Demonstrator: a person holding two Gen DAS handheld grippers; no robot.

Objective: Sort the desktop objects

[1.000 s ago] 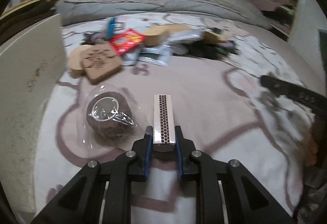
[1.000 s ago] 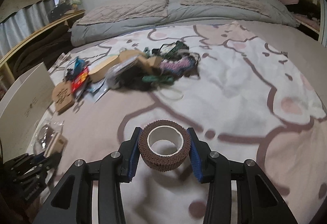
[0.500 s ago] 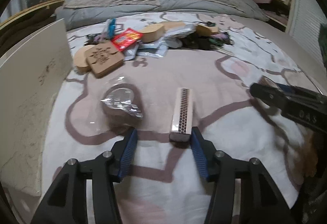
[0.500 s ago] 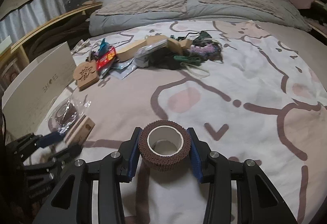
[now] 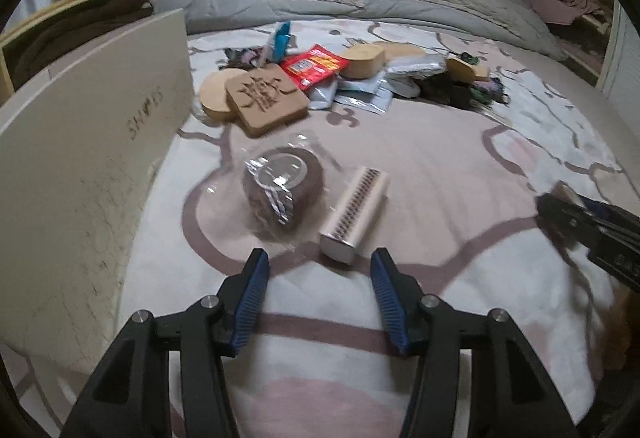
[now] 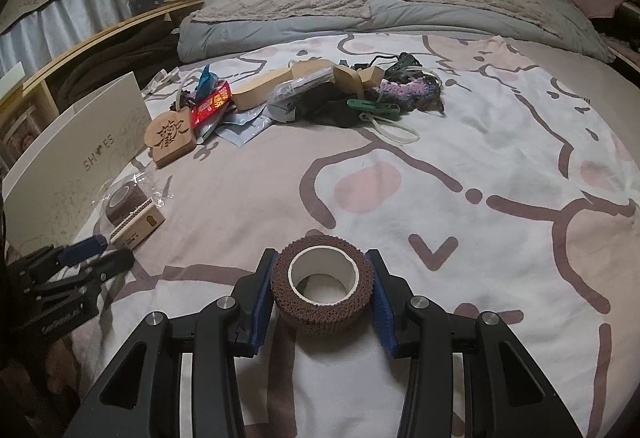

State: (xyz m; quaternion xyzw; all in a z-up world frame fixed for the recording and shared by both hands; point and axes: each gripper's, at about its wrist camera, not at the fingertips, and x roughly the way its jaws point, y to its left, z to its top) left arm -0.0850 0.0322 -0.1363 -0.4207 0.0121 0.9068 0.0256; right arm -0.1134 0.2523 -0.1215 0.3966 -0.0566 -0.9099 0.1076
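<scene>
Between the right claw's (image 6: 323,296) blue pads: brown tape roll (image 6: 322,289), clamped on both sides, hole up, held just above the blanket (image 6: 500,142). To that claw's left, empty and part open after just spreading: left claw (image 5: 316,292), nothing between its pads. Just ahead of the left claw, lying free on the blanket: small box (image 5: 355,212); touching that box's left side, a wrapped roll (image 5: 282,190). Further left, upright: white board (image 5: 92,174). Far ahead of both claws: unsorted heap (image 6: 288,98).

Likely step: carrying the tape roll over to its wrapped twin. Best done level, grip kept firm, approach from the right and clear of the left claw. Set down beside the wrapped roll, not on the crinkly film. Release only once settled on the soft blanket, lest the roll tip or run.
</scene>
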